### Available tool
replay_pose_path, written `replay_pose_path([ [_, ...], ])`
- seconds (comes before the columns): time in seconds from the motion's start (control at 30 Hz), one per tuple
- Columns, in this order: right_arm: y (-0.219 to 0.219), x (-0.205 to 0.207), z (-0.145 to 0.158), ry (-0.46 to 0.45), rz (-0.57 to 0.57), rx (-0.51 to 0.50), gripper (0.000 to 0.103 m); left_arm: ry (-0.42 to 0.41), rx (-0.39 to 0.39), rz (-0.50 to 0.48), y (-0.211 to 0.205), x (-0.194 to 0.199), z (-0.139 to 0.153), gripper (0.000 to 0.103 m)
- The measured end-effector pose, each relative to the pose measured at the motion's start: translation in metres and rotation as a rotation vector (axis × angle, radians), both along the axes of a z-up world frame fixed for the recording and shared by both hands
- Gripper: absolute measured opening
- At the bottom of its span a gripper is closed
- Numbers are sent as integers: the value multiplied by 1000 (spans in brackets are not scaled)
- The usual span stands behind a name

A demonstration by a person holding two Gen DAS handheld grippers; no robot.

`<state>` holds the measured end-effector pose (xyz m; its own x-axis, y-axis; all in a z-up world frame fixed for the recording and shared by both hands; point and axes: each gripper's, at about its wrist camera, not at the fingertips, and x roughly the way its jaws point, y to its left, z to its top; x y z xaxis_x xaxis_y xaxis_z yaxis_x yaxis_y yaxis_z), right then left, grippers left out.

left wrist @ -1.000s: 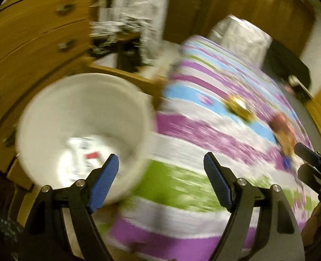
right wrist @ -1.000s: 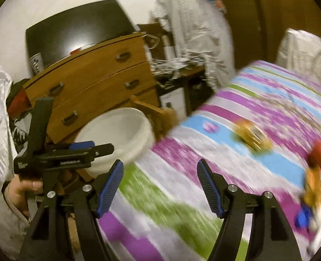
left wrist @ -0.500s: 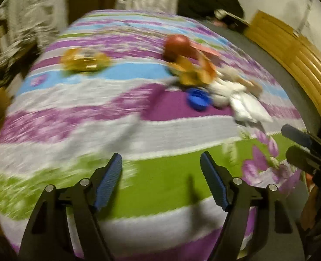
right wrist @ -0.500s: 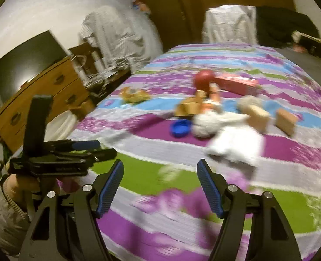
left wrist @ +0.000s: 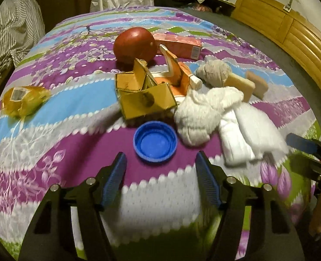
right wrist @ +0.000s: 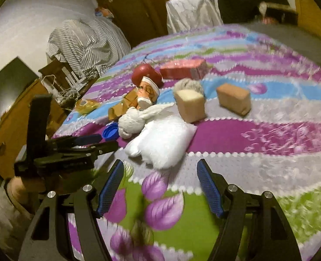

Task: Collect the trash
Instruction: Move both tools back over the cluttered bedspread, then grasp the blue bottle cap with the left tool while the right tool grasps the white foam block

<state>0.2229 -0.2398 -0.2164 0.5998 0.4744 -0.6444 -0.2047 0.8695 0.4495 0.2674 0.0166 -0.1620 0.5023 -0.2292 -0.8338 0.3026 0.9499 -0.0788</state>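
Observation:
A pile of trash lies on the striped bedspread (left wrist: 51,130). In the left wrist view a blue bottle cap (left wrist: 155,141) lies just ahead of my open, empty left gripper (left wrist: 160,174). Behind it are a torn brown carton (left wrist: 143,95), an orange carton (left wrist: 177,74), a crumpled white tissue (left wrist: 201,113), a red ball (left wrist: 135,45) and a yellow wrapper (left wrist: 22,100). My right gripper (right wrist: 159,184) is open and empty, just short of a white tissue wad (right wrist: 162,141). The cap (right wrist: 110,131) shows at its left.
Two tan sponge blocks (right wrist: 190,106) (right wrist: 234,99) and a red box (right wrist: 182,68) lie further back on the bed. A wooden dresser (right wrist: 8,117) stands left of the bed, a wooden headboard (left wrist: 290,32) at the right. Clothes hang on a chair (right wrist: 84,41).
Both grippers swung right, away from the white bin and dresser, to face the trash pile on the bed. The left gripper has closed in on the blue cap.

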Motion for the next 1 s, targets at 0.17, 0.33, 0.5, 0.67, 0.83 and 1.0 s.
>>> replay_pose_path([
  [0.17,9,32,-4,63,-26,55,71,-10,3,4,-6,9,-2,64],
  [0.33,25,54,-14,104,-39,-12,66,-25,22,18,-10,13,-3,56],
  [0.5,26,49,-16,71,-41,-67,57,-31,2,53,-3,14,-1,38],
  [0.67,15,21,-15,20,-58,-95,56,-49,-16,69,4,2,3,38],
  [0.83,3,-19,-1,-77,-75,-131,56,-86,-52,110,16,-25,13,38],
  [1.0,7,-57,39,-253,-96,-207,56,-201,-80,132,15,-64,48,38],
])
